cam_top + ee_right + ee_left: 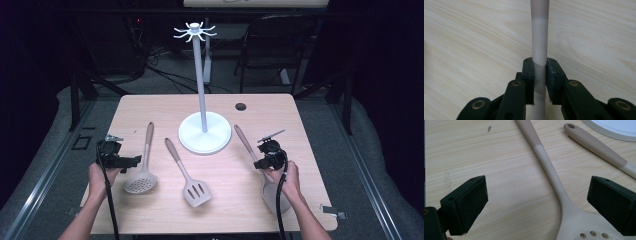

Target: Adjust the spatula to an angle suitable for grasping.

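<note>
Three beige kitchen tools lie on the wooden table [150, 107]. A perforated skimmer [142, 172] is at the left, a slotted turner [189, 175] in the middle, and a solid turner [272, 192] at the right. My left gripper [131, 161] stands open just left of the skimmer's neck [554, 173], with its wide-apart jaws either side of it. My right gripper [259, 164] is shut on the solid turner's pale shaft [539, 45], which runs up between its jaws. The tool's blade is partly hidden under the right hand.
A white stand [204, 131] with a tall pole and hooked top [195, 32] rises at the table's middle back. A round cable hole [240, 106] lies at the back right. A dark chair [277, 45] and cables sit beyond the table.
</note>
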Action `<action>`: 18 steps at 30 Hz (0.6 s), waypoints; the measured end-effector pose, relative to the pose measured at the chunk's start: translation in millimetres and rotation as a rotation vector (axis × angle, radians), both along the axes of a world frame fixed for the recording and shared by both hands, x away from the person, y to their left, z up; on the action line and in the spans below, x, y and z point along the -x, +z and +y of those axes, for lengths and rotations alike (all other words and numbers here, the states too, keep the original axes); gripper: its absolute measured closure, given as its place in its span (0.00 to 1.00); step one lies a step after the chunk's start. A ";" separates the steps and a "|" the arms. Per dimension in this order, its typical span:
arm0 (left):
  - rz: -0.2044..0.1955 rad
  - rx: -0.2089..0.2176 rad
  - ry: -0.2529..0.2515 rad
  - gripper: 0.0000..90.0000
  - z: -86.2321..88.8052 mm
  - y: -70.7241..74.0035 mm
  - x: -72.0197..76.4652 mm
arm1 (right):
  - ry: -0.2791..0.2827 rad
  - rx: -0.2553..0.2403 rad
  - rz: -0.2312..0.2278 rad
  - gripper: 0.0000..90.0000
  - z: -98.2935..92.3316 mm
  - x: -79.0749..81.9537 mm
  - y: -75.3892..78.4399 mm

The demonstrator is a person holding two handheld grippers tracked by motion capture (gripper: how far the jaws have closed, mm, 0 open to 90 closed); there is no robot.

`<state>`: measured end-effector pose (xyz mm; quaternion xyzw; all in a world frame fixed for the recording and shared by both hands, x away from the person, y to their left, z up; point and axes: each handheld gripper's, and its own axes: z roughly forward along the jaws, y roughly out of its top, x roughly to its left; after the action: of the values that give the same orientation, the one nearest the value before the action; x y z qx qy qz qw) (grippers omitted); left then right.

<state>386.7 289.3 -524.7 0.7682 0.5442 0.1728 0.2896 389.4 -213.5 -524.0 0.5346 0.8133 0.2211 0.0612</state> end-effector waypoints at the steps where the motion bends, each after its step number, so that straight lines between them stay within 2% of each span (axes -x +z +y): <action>1: -0.003 0.001 0.002 0.04 -0.2 0.2 0.1 | 0.000 0.000 0.000 0.87 0.0 0.0 0.0; 2: -0.003 0.001 0.002 0.04 -0.5 0.3 0.2 | 0.015 0.021 -0.012 0.87 0.3 0.9 3.1; 3: -0.005 0.002 0.000 0.04 -0.8 0.3 0.3 | 0.027 -0.004 -0.031 0.87 3.5 3.7 6.1; 4: -0.008 0.006 0.002 0.04 -1.7 0.2 0.4 | 0.027 -0.004 -0.031 0.87 3.5 3.7 6.1; 5: -0.006 0.007 -0.007 0.03 -2.3 0.6 0.4 | 0.043 -0.015 -0.064 0.87 6.3 5.7 8.6; 8: -0.003 0.003 -0.018 0.03 -4.0 1.0 0.3 | 0.060 -0.036 -0.080 0.87 10.7 9.0 13.4; 10: -0.007 -0.002 -0.016 0.03 -5.8 1.6 0.4 | 0.078 -0.039 -0.094 0.87 13.4 11.2 16.6; 15: -0.018 -0.002 -0.033 0.03 -8.7 5.3 1.3 | 0.130 -0.063 -0.164 0.87 20.6 15.9 23.5; 18: -0.022 -0.005 -0.031 0.03 -9.2 5.5 1.7 | 0.139 -0.069 -0.184 0.87 23.8 17.8 26.3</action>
<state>385.1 280.0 -519.2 0.7752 0.5288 0.1779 0.2963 371.6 -189.7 -497.6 0.4562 0.8312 0.3008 0.1019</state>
